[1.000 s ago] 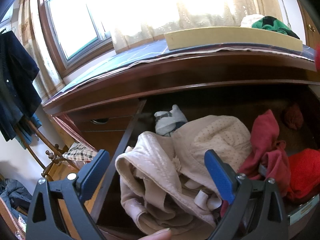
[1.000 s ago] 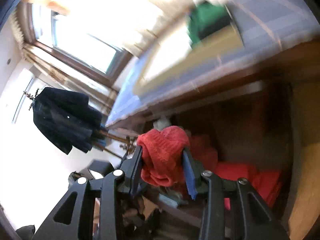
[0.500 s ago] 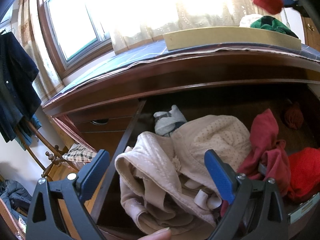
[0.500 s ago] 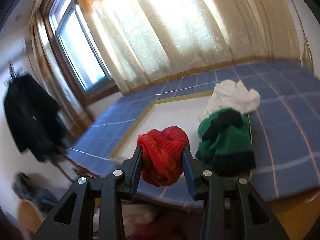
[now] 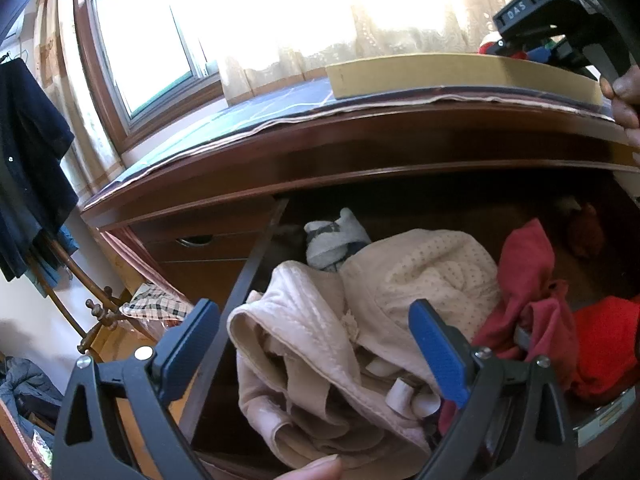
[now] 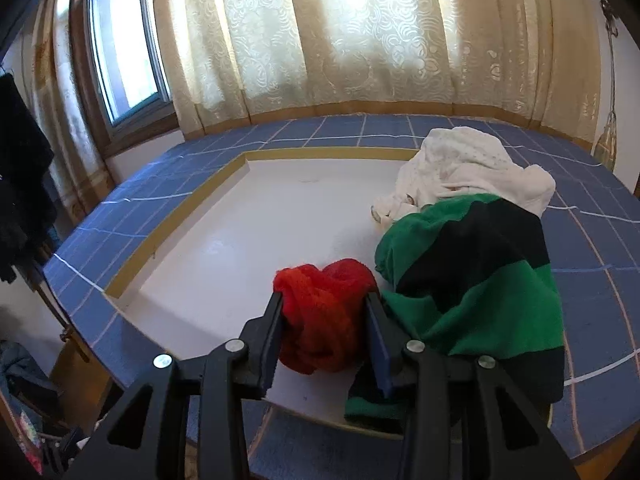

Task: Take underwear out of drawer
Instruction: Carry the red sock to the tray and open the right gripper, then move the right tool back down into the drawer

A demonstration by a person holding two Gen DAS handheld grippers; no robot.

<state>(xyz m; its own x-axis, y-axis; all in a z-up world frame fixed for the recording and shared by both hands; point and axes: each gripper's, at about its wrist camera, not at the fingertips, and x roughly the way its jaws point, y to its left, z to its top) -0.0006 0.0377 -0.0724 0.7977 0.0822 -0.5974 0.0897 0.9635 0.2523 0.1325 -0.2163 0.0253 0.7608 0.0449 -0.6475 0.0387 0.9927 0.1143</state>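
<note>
My right gripper (image 6: 324, 300) is shut on a red knitted garment (image 6: 320, 312) and holds it low over the white tray (image 6: 248, 224) on the dresser top, beside a green and black striped garment (image 6: 472, 272) and a white one (image 6: 468, 172). My left gripper (image 5: 316, 340) is open and empty above the open drawer (image 5: 248, 276), over cream underwear (image 5: 360, 308). Red garments (image 5: 560, 320) and a grey-white bundle (image 5: 336, 240) lie in the drawer. The right gripper shows at the top right of the left wrist view (image 5: 536, 40).
The dresser top is covered by a blue tiled mat (image 6: 600, 280). Curtains (image 6: 360, 40) and a window (image 6: 124, 48) stand behind it. A dark coat (image 5: 28, 160) hangs on a wooden rack at the left, with a checked cloth (image 5: 156, 304) below.
My right gripper has carried the red garment up out of the drawer and lowered it toward the white tray. My left gripper has stayed still and open.
</note>
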